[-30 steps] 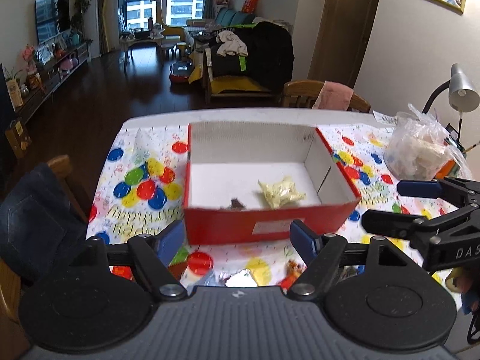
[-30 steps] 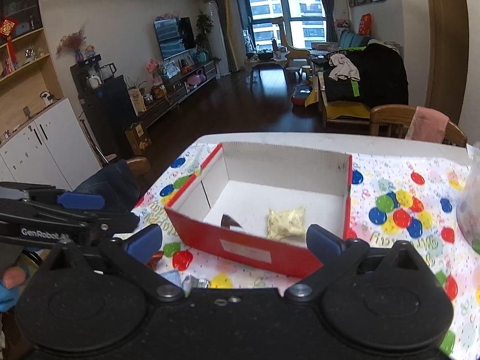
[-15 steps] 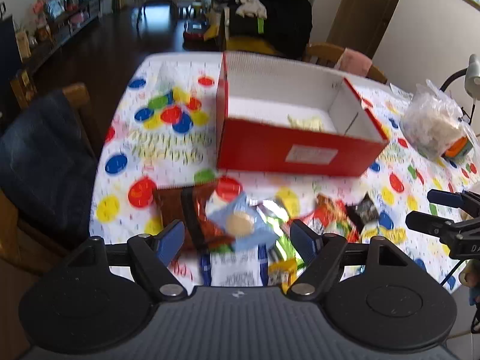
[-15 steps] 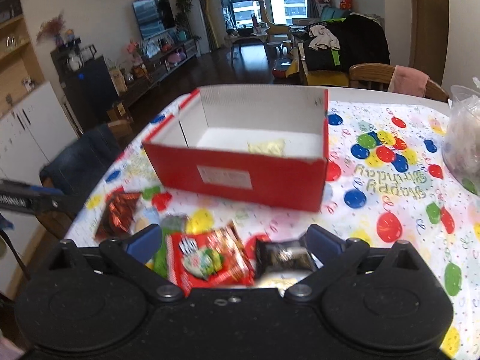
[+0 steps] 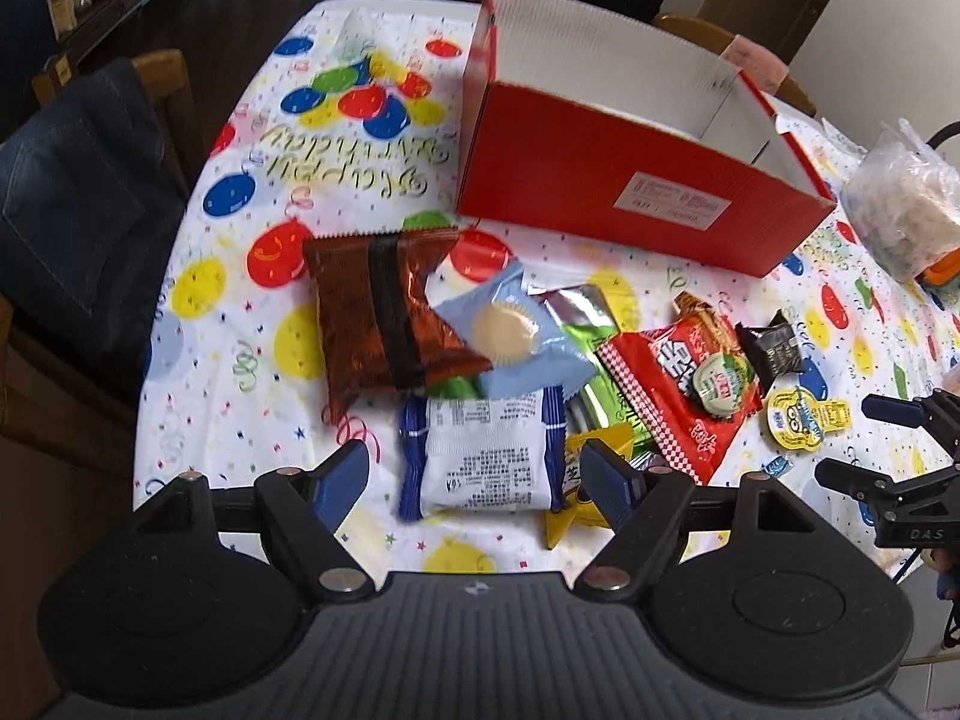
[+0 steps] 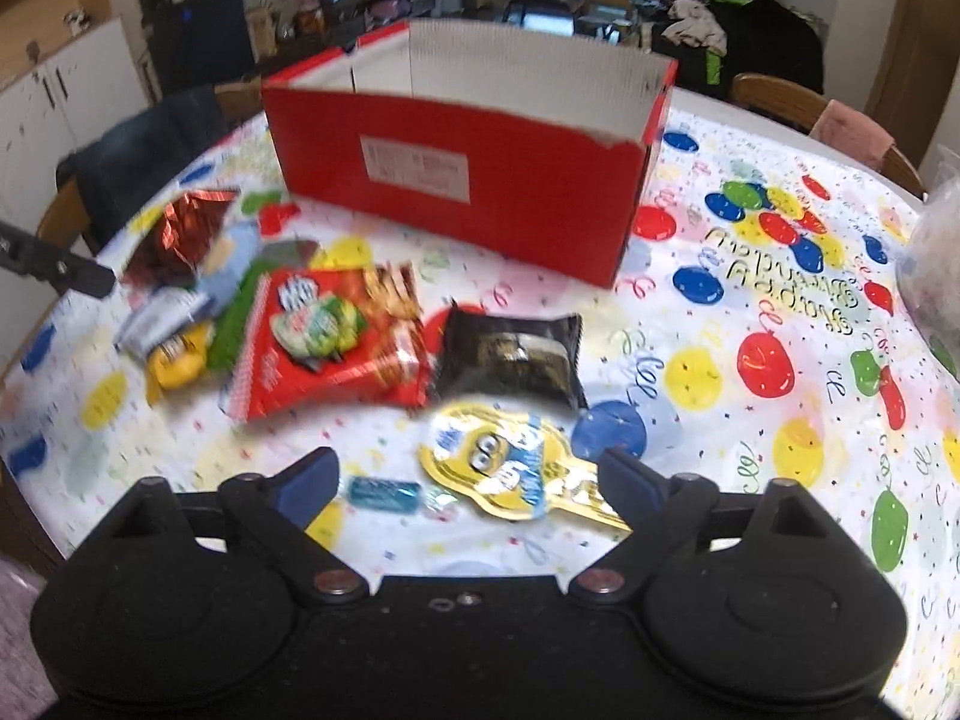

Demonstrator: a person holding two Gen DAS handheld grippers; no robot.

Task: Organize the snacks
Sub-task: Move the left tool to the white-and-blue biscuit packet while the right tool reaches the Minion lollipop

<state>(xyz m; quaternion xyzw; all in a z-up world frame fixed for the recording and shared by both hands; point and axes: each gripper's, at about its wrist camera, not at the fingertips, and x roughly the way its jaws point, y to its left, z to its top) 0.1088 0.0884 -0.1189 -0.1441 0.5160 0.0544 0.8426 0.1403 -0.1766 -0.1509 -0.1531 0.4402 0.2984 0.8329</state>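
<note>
Now the left gripper point(image 5: 474, 474) hangs with jaws apart and empty around the white-and-blue foil snack packet point(image 5: 483, 459) on the counter point(image 5: 198, 372). The right gripper point(image 6: 465, 471) jaws are closing, gripping nothing, with the yellow cartoon-printed foil snack point(image 6: 510, 468) between them. Probably both go into the red cardboard box point(image 5: 606, 180) nearby.

My left gripper point(image 5: 474, 477) hangs with its jaws apart over a white and blue packet point(image 5: 483, 456), which lies between the pads untouched. Beyond it a brown packet point(image 5: 384, 324) and a red packet point(image 5: 684, 378) lie near the red box point(image 5: 600, 192). My right gripper point(image 5: 882, 441) shows at the right edge.
</note>
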